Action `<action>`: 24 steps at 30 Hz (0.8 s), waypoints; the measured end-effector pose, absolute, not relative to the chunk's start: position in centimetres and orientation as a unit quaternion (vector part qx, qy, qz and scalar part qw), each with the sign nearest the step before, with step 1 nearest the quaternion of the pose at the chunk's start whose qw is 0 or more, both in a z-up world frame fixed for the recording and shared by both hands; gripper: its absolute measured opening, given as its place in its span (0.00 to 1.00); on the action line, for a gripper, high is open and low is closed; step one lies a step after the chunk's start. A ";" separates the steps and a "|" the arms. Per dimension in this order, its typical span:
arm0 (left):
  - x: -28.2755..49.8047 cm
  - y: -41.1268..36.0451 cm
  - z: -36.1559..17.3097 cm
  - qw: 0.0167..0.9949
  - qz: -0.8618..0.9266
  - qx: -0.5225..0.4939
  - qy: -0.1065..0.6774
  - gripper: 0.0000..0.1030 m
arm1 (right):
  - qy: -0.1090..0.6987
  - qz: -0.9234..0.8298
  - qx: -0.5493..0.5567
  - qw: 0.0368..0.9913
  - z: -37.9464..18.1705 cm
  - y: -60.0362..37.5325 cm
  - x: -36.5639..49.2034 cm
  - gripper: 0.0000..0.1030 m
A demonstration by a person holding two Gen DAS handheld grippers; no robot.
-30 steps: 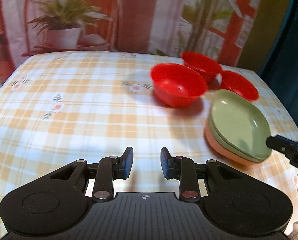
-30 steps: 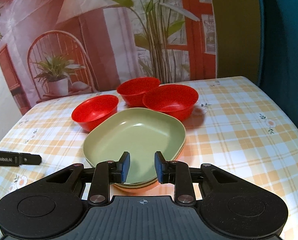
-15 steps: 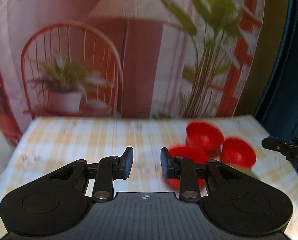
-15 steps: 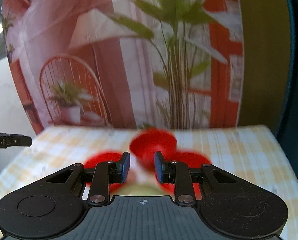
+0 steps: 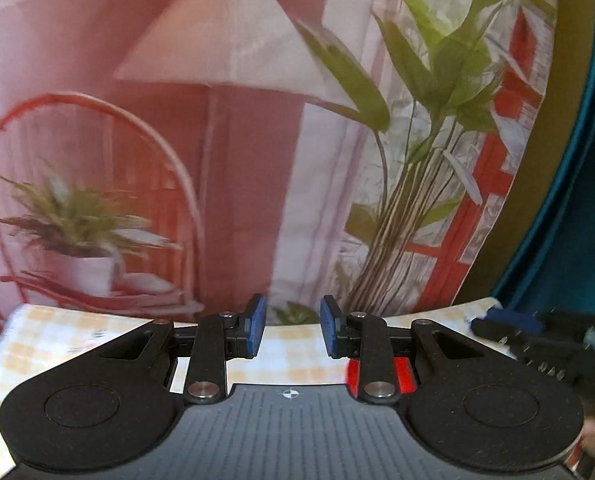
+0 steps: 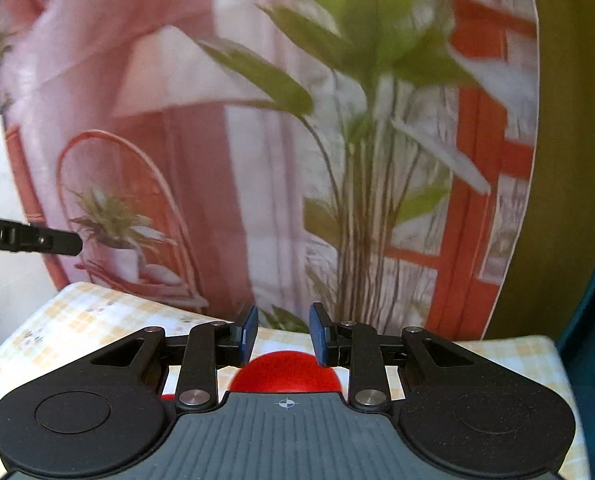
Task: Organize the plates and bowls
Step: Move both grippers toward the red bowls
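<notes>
Both grippers raised above the checkered table, nothing held.
The printed backdrop (image 6: 257,120) fills the far side; the table (image 6: 97,320) lies below. One red bowl (image 6: 285,372) shows behind the right gripper (image 6: 283,334), whose jaws are spread and empty; the left gripper (image 5: 291,330) the same.

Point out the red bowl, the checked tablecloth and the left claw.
red round bowl (image 6: 285,372): right wrist view, outer wall.
yellow checked tablecloth (image 5: 293,356): left wrist view, bare patch between the fingers.
left claw (image 5: 293,330): left wrist view, midway between fingertips.
</notes>
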State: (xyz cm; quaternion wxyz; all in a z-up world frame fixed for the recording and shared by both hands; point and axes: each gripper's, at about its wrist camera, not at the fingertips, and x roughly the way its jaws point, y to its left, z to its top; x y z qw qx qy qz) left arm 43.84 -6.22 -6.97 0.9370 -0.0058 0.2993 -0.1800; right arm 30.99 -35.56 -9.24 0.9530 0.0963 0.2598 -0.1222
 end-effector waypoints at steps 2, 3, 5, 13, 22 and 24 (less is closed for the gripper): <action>45.7 -7.6 -8.8 0.927 -0.194 -0.014 0.320 0.30 | 0.273 -0.129 0.107 0.947 -10.6 -36.6 32.1 0.26; 46.3 -8.1 -9.9 0.922 -0.204 -0.017 0.329 0.30 | 0.280 -0.133 0.112 0.944 -11.4 -37.1 32.6 0.26; 47.2 -9.7 -12.4 0.910 -0.227 -0.008 0.347 0.30 | 0.296 -0.140 0.123 0.937 -13.1 -38.0 33.2 0.26; 49.6 -13.2 -20.0 0.878 -0.240 0.021 0.415 0.30 | 0.350 -0.153 0.166 0.909 -18.6 -39.9 34.4 0.25; 50.9 -14.2 -23.1 0.858 -0.239 0.027 0.453 0.30 | 0.375 -0.151 0.195 0.894 -20.0 -40.5 34.6 0.18; 50.7 -14.2 -23.3 0.857 -0.241 0.028 0.455 0.28 | 0.378 -0.148 0.199 0.892 -20.2 -40.5 34.7 0.16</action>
